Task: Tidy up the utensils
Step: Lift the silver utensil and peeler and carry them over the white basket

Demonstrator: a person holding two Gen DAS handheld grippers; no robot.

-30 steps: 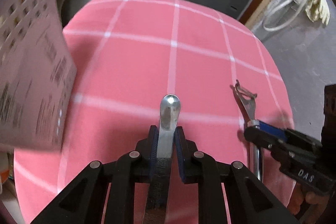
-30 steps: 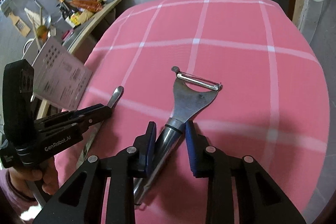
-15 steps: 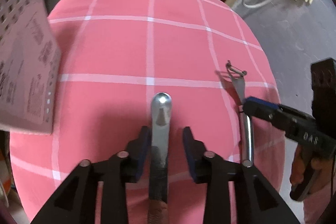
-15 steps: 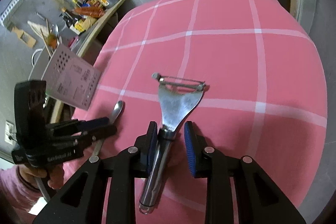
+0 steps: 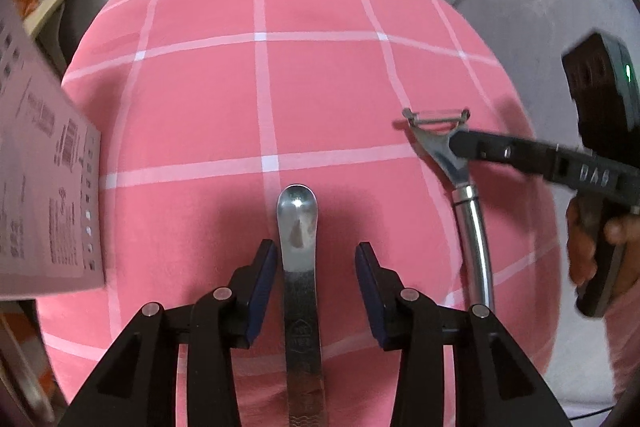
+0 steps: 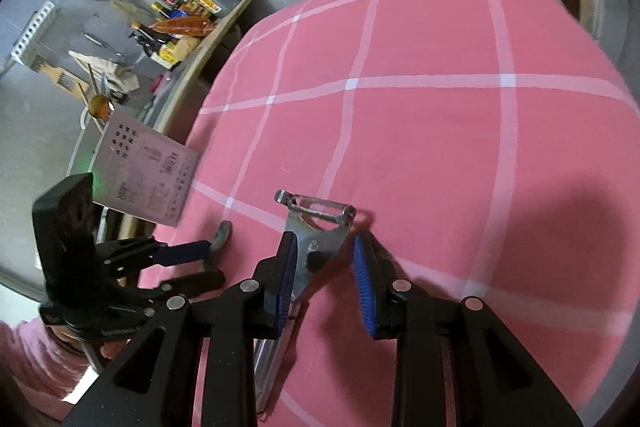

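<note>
A flat steel utensil handle [image 5: 300, 267] lies on the pink checked cloth [image 5: 320, 87], between the fingers of my left gripper [image 5: 316, 267], which is open and not touching it. A steel Y-peeler [image 6: 316, 231] lies on the cloth to its right; it also shows in the left wrist view [image 5: 452, 155]. My right gripper [image 6: 324, 267] is open, its fingers on either side of the peeler's neck. The left gripper [image 6: 192, 263] also shows at the left of the right wrist view, and the right gripper's finger [image 5: 520, 155] shows over the peeler.
A perforated pale utensil holder with a printed label [image 5: 44, 195] stands at the table's left edge, also in the right wrist view [image 6: 144, 175]. A cluttered shelf [image 6: 180, 23] lies beyond it. The table's right edge drops to grey floor [image 5: 540, 19].
Both grippers have opened wide, letting go of the steel handle and the peeler, which now rest on the cloth. Both grippers have shifted slightly over the table.
</note>
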